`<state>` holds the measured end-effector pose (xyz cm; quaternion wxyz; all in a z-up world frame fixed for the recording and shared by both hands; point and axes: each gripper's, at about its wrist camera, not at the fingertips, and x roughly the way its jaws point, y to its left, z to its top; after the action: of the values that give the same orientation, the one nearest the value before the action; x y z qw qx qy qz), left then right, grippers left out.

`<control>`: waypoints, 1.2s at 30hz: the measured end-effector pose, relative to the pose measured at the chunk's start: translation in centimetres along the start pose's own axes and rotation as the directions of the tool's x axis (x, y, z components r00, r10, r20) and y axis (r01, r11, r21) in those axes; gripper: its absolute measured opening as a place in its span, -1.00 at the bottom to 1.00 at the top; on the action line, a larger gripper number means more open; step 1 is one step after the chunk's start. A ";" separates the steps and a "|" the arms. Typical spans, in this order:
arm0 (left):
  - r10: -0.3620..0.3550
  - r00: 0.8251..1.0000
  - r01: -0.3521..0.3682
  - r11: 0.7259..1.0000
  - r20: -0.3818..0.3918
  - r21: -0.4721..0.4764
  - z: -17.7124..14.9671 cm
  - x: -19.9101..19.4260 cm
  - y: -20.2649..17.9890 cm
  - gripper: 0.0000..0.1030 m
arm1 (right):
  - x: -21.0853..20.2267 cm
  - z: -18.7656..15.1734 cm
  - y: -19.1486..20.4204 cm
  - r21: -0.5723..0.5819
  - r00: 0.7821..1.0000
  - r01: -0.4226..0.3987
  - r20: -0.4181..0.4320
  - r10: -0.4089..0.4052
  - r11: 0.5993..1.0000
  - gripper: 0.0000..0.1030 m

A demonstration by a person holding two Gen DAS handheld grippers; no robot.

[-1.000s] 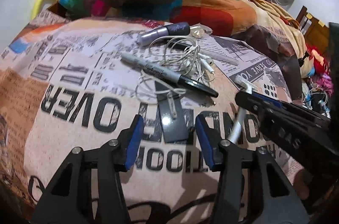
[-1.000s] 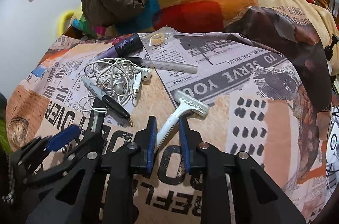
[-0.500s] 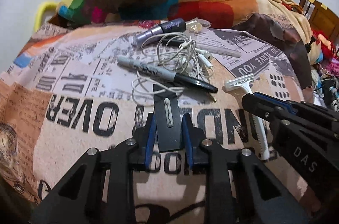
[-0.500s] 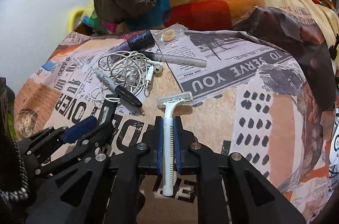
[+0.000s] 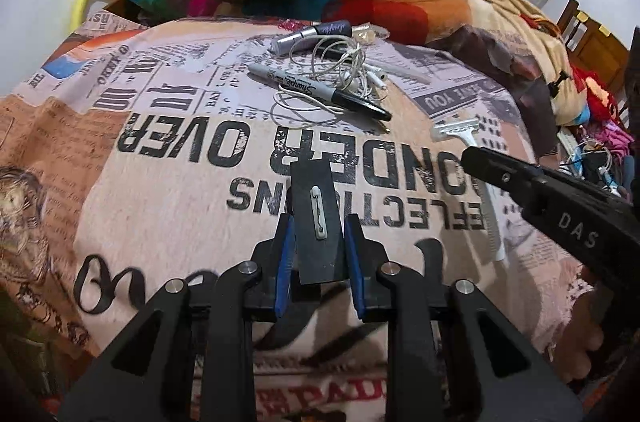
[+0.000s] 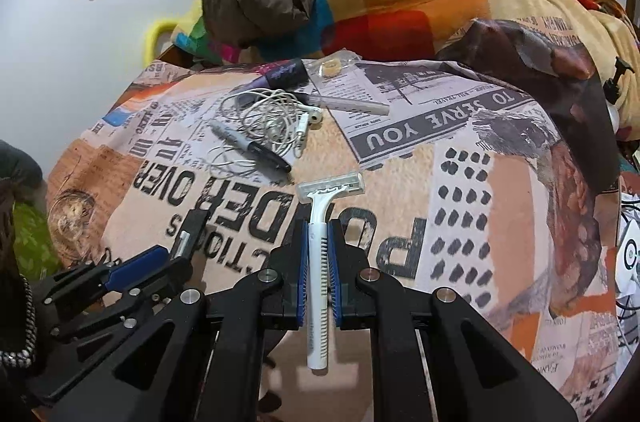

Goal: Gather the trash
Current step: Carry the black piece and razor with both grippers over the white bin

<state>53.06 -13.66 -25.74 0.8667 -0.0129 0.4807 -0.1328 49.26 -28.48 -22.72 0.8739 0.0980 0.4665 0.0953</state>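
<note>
Razor [image 6: 318, 262] in right claw [image 6: 318, 278]

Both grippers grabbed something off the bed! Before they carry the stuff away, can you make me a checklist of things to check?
1. Left gripper shut on the dark flat card: ok.
2. Right gripper shut on the white razor: ok.
3. Razor head clear of the marker: ok.
4. Earphone cord not snagged on either held thing: ok.
5. Trash bin in sight: not ok, none in either view.
6. Grips firm enough for carrying: cannot tell.
</note>
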 end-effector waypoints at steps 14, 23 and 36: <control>0.022 0.990 -0.018 1.000 0.137 -0.025 0.0 -9.1 1.1 -0.54 | -6.4 0.1 3.6 -0.022 0.993 -0.073 0.094 0.074 0.997 -0.83; 0.055 0.967 -0.039 0.997 0.248 -0.069 -0.9 -16.5 3.5 -0.54 | -10.8 -0.1 8.3 -0.084 0.978 -0.127 0.155 0.139 0.988 -0.83; 0.164 0.925 -0.104 0.977 0.342 -0.186 -6.1 -25.6 10.2 -0.54 | -14.3 -2.5 17.5 -0.237 0.954 -0.209 0.162 0.251 0.949 -0.83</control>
<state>37.33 3.06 -9.24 0.9423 -0.0754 0.3250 -0.0283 38.03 -15.07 -8.16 0.9026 0.0645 0.3530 0.2377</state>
